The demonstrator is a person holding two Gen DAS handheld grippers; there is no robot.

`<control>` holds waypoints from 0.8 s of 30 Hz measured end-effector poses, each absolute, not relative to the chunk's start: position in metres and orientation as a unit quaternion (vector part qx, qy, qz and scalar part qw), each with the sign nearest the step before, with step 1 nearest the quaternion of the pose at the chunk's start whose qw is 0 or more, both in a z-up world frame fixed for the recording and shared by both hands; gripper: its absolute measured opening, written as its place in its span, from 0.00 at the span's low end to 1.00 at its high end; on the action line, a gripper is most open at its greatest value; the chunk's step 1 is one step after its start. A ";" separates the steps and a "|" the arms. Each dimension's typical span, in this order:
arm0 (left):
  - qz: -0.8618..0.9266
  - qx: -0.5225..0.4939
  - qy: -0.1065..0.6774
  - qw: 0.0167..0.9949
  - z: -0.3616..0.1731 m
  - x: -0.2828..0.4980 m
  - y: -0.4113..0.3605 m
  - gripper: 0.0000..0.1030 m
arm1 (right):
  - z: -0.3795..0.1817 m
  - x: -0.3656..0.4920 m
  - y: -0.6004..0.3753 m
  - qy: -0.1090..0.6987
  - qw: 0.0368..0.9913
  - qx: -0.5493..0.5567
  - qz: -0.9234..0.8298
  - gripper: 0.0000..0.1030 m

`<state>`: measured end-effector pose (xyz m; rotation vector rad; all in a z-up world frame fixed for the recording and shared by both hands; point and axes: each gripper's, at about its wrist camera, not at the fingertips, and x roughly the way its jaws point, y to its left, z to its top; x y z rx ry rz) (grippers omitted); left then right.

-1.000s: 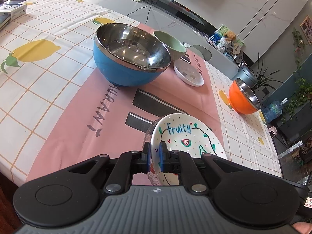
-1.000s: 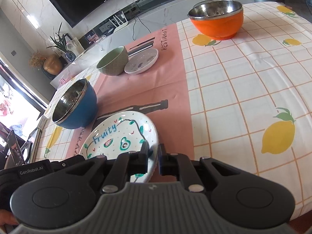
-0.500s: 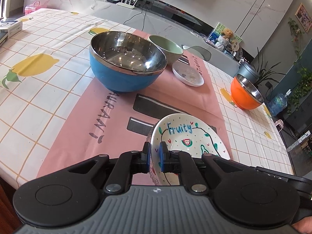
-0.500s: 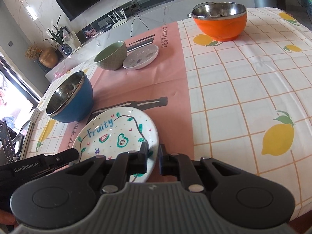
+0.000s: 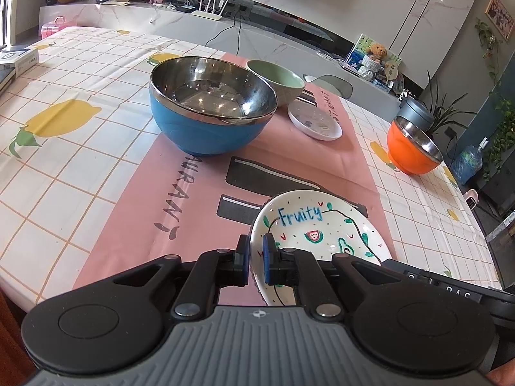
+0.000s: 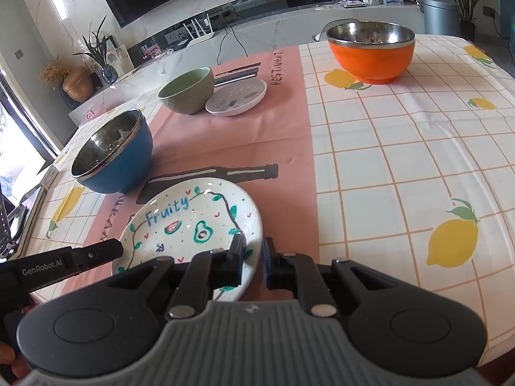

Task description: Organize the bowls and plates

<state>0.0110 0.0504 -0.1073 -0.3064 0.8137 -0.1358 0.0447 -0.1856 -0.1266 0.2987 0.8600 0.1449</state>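
both grippers, left (image 5: 256,257) and right (image 6: 252,257), pinch the plate (image 6: 193,222) rim with their fingers, low over the bench (image 6: 402,160). keep it level and set it on the small plate (image 6: 236,96).

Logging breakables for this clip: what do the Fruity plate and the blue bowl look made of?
Fruity plate: probably glazed ceramic, glossy white with painted fruit. Blue bowl: steel-looking mirrored lining and rim; matte blue shell, plastic or coated metal, unclear.
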 end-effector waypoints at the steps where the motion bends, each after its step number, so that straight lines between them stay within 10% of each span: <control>1: -0.065 -0.146 0.392 0.906 -0.107 0.011 0.050 0.09 | -0.127 0.044 -0.184 0.414 0.897 0.140 0.071 0.11; 15: -0.061 -0.173 0.406 0.895 -0.109 0.004 0.060 0.35 | -0.115 0.035 -0.179 0.402 0.907 0.102 0.075 0.32; 24: -0.076 -0.153 0.408 0.897 -0.110 0.000 0.050 0.14 | -0.122 0.030 -0.180 0.410 0.902 0.114 0.078 0.07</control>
